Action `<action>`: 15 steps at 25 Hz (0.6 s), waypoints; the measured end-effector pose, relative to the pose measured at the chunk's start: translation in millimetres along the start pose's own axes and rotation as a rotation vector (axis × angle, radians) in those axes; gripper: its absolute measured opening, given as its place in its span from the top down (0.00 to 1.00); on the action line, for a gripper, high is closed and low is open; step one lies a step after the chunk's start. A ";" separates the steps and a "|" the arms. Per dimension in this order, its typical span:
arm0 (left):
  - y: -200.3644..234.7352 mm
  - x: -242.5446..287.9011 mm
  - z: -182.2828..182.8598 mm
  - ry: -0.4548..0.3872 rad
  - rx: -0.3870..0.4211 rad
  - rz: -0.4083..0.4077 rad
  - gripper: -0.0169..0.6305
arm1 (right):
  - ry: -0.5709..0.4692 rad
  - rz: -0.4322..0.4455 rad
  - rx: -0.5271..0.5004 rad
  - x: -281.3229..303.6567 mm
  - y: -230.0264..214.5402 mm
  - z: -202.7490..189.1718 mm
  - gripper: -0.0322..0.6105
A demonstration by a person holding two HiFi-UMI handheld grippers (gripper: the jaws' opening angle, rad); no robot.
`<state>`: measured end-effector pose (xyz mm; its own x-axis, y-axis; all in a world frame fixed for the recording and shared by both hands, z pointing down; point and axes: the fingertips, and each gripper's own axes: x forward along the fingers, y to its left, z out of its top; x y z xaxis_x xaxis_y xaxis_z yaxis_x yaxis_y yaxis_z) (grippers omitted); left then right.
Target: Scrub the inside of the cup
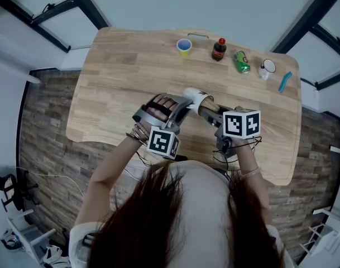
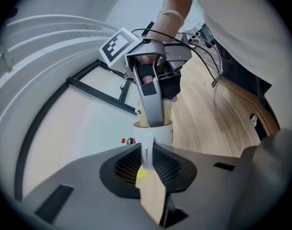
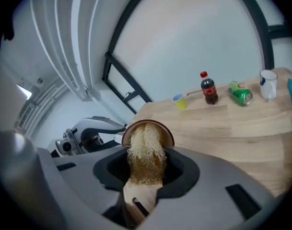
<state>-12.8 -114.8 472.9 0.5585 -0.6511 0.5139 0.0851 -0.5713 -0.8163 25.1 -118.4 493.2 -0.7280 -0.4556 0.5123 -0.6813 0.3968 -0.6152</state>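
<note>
Cup sits between the two tools over the near half of the counter, mouth turned toward the right tool; left tool has it from the opposite side.

Left gripper view: left tool is clamped on a thin white strip of the cup, apparently its handle; beyond the rim I see the right tool pointing in, pale bristles beside its jaw.

Right gripper view: right tool is closed on the flat wooden handle of the brush; the straw-coloured, fibrous head runs into the cup. Only this view shows the cup's brown inside; the outside reads glossy white.

Far edge of the counter, well apart from the tools: yellow cup with a blue rim, cola bottle with a red cap, green can on its side, white mug, blue item; counter is light wood, rounded corners.
</note>
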 end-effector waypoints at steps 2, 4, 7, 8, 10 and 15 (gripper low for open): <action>1.0 0.8 -0.5 0.002 -0.003 0.006 0.86 | -0.022 0.035 0.096 -1.1 -1.6 1.2 0.73; 2.2 1.2 -1.4 0.002 -0.007 0.010 0.86 | -0.044 0.073 0.181 -1.6 -2.1 2.8 0.73; 3.5 0.9 -2.4 0.005 -0.008 0.014 0.86 | -0.060 0.104 0.249 -2.1 -1.9 3.6 0.73; 3.3 0.8 -2.9 0.007 -0.007 0.014 0.86 | -0.061 0.106 0.253 -2.1 -1.8 3.5 0.73; 2.3 1.1 -4.0 0.010 -0.006 0.014 0.86 | -0.059 0.103 0.248 -1.5 -1.7 3.5 0.73; 4.4 0.7 -5.2 0.011 -0.020 0.023 0.86 | -0.058 0.114 0.253 -0.9 -1.0 4.5 0.73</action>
<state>-16.4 -120.4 471.0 0.5512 -0.6697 0.4977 0.0554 -0.5658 -0.8227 26.7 -122.0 490.6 -0.7885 -0.4670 0.4003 -0.5487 0.2400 -0.8008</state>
